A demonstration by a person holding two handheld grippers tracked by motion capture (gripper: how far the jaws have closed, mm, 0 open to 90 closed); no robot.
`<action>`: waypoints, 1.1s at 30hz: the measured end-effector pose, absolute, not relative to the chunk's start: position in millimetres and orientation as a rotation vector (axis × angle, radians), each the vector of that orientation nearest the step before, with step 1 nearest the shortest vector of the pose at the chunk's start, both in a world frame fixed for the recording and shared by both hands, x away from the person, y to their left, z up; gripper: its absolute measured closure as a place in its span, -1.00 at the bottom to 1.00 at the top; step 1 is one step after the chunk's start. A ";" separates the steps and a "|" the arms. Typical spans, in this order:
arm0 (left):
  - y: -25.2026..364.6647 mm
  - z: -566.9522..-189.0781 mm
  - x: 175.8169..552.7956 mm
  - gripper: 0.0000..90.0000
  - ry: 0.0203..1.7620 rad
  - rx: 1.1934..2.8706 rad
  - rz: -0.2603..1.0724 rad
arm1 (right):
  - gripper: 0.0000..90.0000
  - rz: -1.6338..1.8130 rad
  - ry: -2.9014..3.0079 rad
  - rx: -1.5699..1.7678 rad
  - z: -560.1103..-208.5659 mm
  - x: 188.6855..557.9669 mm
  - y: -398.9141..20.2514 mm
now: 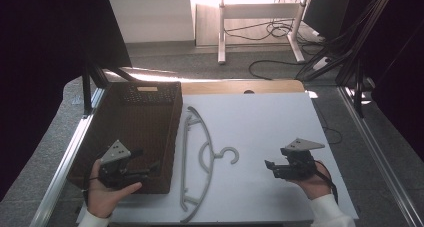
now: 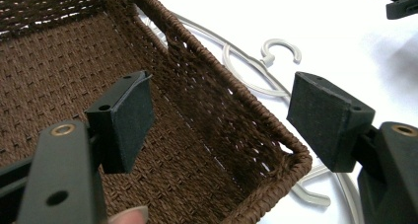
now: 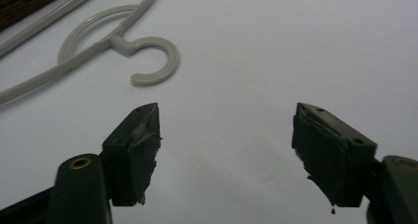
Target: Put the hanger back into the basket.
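A grey plastic hanger lies flat on the white table top, its hook pointing right. A brown woven basket stands to its left. My left gripper hovers over the basket's near right corner, jaws wide open with nothing between them; the basket wall and the hanger's hook lie beyond. My right gripper is low over bare table to the right of the hook, pointing left, open and empty.
The basket's inside looks empty. Metal rails run along both table sides. A wooden strip edges the far side, with cables and a desk frame on the floor beyond. A corner of the basket sits top left in the right gripper view.
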State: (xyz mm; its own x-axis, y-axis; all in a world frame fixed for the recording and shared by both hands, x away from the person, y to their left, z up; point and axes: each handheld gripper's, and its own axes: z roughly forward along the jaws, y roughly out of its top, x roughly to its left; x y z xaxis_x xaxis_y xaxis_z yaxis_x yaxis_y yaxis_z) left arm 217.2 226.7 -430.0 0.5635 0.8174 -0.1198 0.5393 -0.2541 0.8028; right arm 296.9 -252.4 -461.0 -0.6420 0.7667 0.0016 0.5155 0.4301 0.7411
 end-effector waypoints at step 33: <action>228.6 -426.8 215.9 -0.43 1.065 1.930 0.396 | 0.97 1.001 2.669 0.945 -465.7 401.9 -92.8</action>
State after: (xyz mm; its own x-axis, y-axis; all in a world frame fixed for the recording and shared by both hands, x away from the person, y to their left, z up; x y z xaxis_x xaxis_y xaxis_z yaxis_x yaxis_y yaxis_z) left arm 215.9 228.6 -426.8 0.5832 0.8024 -0.1266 0.5251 -0.2536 0.8123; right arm 401.9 -92.8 -465.7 -0.7932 0.6028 0.0858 0.5106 0.5817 0.6332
